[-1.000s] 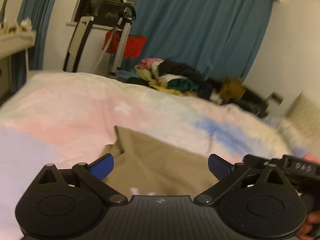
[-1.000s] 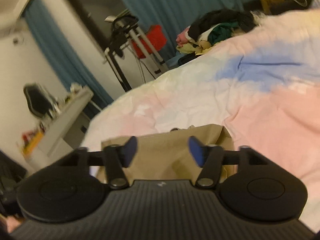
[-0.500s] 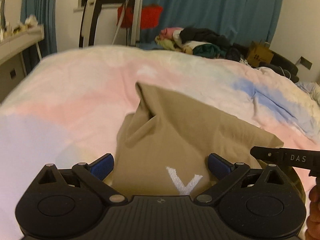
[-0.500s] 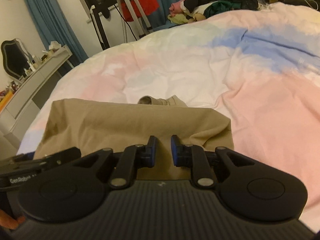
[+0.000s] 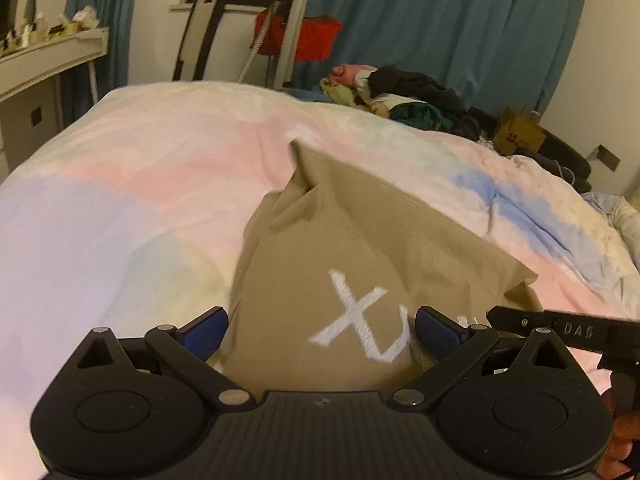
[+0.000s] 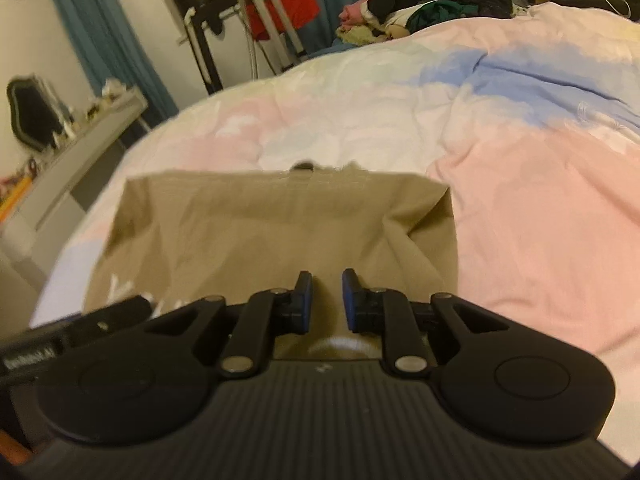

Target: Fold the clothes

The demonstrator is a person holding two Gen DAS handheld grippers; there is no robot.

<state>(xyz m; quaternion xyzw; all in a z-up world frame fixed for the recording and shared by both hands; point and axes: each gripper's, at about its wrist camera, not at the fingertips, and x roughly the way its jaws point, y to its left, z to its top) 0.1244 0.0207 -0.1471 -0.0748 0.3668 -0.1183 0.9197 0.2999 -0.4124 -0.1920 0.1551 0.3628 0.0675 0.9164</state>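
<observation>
Khaki fabric, a garment with white stitched lettering, is lying partly bunched on the pastel duvet near its closest edge, and everything below is placed relative to that garment. The right gripper is sitting over the garment's near edge with its 2 blue pads drawn close together around a narrow strip of cloth; whether the pads are truly pinching that strip or only flanking it cannot be told from the right wrist view. The left gripper is hovering over the lettered part of the garment with its jaws spread wide, cloth lying between the pads but not pressed by them. The main risk is arising from that imbalance: if the right side is lifting while the left is holding nothing, the garment is likely to swing from 1 corner and collapse into a twist instead of a clean fold. A shallow bite by the right pads could also be slipping off the thin cloth. The far end of the garment is already peaking into a ridge, so a fold laid over it may be trapping creases. Beneath the garment the soft duvet could be getting caught in the jaws along with the cloth. The clothes pile, well beyond the garment's far end, is posing no hazard.
</observation>
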